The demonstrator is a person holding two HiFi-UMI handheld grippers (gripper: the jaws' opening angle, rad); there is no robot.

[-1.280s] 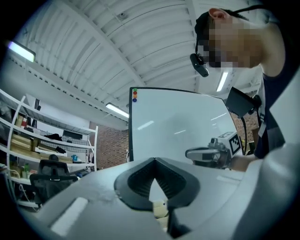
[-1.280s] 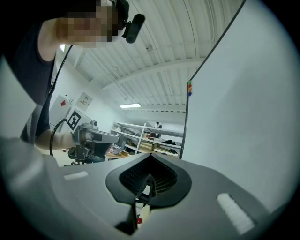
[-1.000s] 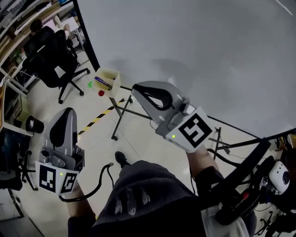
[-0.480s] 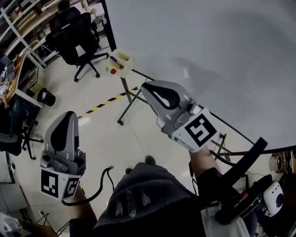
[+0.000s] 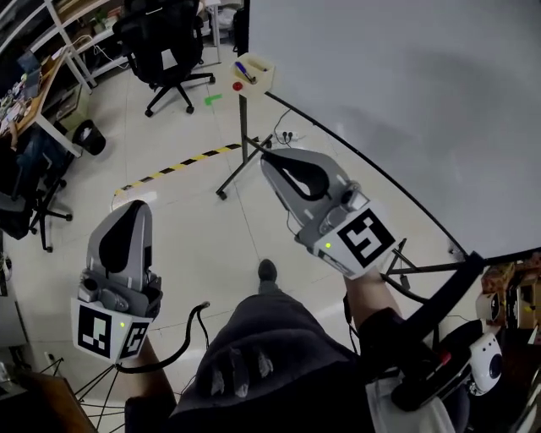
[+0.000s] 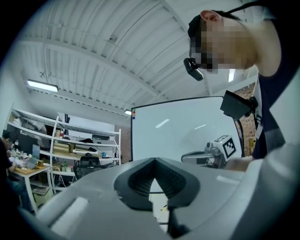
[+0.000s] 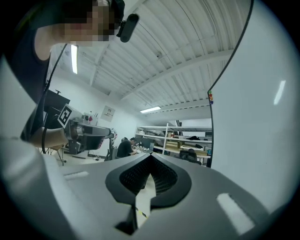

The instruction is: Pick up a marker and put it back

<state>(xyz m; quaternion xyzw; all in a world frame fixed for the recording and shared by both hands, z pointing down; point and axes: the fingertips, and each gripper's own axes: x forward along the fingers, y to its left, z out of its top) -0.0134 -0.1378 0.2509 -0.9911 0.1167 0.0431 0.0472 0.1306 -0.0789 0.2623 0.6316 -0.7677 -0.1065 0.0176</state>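
Your left gripper [image 5: 133, 210] and right gripper [image 5: 270, 158] are both closed (nothing clamped), well apart from the marker tray [image 5: 258, 78] at the corner of the whiteboard [image 5: 406, 101].

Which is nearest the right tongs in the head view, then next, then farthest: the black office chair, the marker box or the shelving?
From the right tongs:
1. Marker box, ahead at the corner of the whiteboard.
2. Black office chair, beyond the box, to its left.
3. Shelving, far left, behind the chair.
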